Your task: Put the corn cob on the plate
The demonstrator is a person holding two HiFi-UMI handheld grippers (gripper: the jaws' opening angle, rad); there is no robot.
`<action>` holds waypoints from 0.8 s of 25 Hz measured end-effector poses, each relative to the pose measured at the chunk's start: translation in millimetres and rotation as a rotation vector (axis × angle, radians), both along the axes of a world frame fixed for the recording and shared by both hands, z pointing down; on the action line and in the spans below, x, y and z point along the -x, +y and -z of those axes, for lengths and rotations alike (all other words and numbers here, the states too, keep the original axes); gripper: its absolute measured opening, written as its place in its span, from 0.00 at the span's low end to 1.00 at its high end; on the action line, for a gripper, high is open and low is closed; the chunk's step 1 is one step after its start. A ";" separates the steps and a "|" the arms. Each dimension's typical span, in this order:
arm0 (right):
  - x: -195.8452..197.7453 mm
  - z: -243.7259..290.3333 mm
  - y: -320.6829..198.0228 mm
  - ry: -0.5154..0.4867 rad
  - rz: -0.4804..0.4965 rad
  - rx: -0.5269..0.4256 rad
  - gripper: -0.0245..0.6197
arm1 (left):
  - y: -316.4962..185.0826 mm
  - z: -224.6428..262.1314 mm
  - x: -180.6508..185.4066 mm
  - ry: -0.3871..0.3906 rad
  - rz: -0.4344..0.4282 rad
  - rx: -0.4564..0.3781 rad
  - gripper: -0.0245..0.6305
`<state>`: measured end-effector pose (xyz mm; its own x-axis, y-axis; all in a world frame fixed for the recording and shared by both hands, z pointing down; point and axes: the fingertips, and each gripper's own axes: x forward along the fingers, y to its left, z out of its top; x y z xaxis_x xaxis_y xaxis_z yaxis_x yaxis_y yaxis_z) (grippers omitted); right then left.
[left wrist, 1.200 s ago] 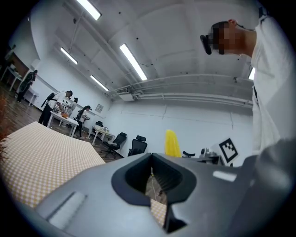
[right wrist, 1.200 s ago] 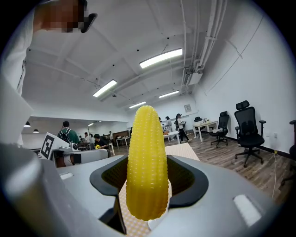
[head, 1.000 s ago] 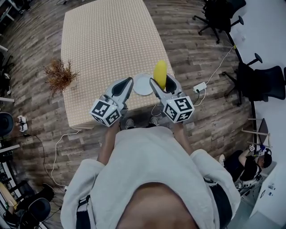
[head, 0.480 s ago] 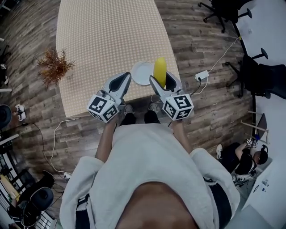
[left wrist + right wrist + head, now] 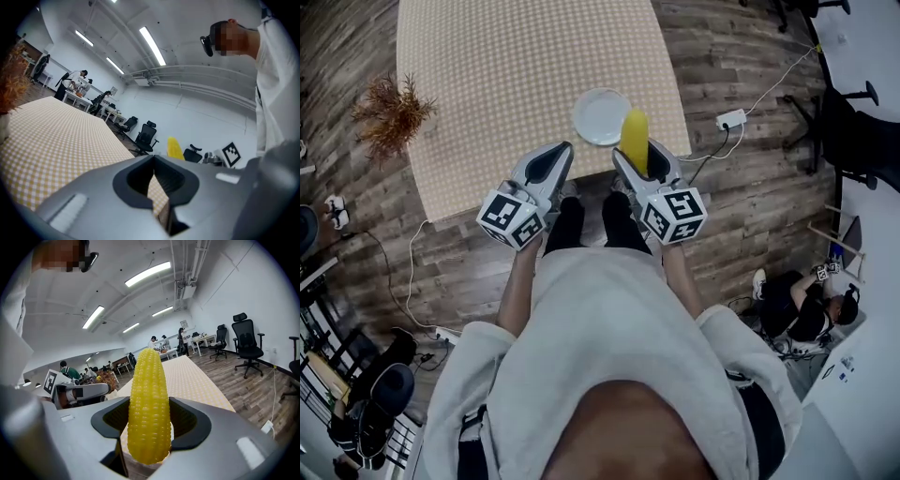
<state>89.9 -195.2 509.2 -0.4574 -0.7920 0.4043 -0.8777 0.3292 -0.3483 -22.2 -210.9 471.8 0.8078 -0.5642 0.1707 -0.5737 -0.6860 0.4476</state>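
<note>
A yellow corn cob point(image 5: 149, 404) stands upright between the jaws of my right gripper point(image 5: 150, 430), which is shut on it. In the head view the cob point(image 5: 635, 141) pokes out of the right gripper point(image 5: 639, 161) at the table's near edge, just right of and below the empty white plate point(image 5: 600, 116). My left gripper point(image 5: 553, 164) hangs beside it at the left, shut, with nothing in it. In the left gripper view the jaws point(image 5: 158, 187) meet over the checked cloth, and the cob point(image 5: 174, 149) shows at the right.
The table point(image 5: 506, 66) wears a yellow checked cloth. A dried plant point(image 5: 386, 112) stands at its left edge. On the wood floor to the right lie a power strip point(image 5: 732, 119) and cables, with office chairs point(image 5: 853, 131) and a seated person point(image 5: 806, 314) farther right.
In the head view the table and plate have slid upward. Both grippers now sit nearer the table's front edge. The right gripper still holds the cob; the left stays shut.
</note>
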 end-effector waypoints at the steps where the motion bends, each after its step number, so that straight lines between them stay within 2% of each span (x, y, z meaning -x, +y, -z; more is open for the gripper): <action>1: 0.1 -4.7 1.3 -0.002 0.001 0.008 0.44 | 2.0 -4.7 0.1 -0.003 -0.001 0.010 0.05; 10: 2.4 -48.4 22.2 -0.019 0.013 0.095 0.44 | 13.0 -37.9 -2.3 -0.033 -0.007 0.063 0.05; 20: -0.7 -74.6 36.2 -0.018 0.021 0.153 0.44 | 21.3 -54.4 -10.0 -0.013 0.003 0.103 0.05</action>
<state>90.7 -159.0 583.8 -0.4812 -0.7120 0.5114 -0.8645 0.2889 -0.4113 -12.2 -189.6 526.3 0.8036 -0.5454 0.2382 -0.5816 -0.6349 0.5085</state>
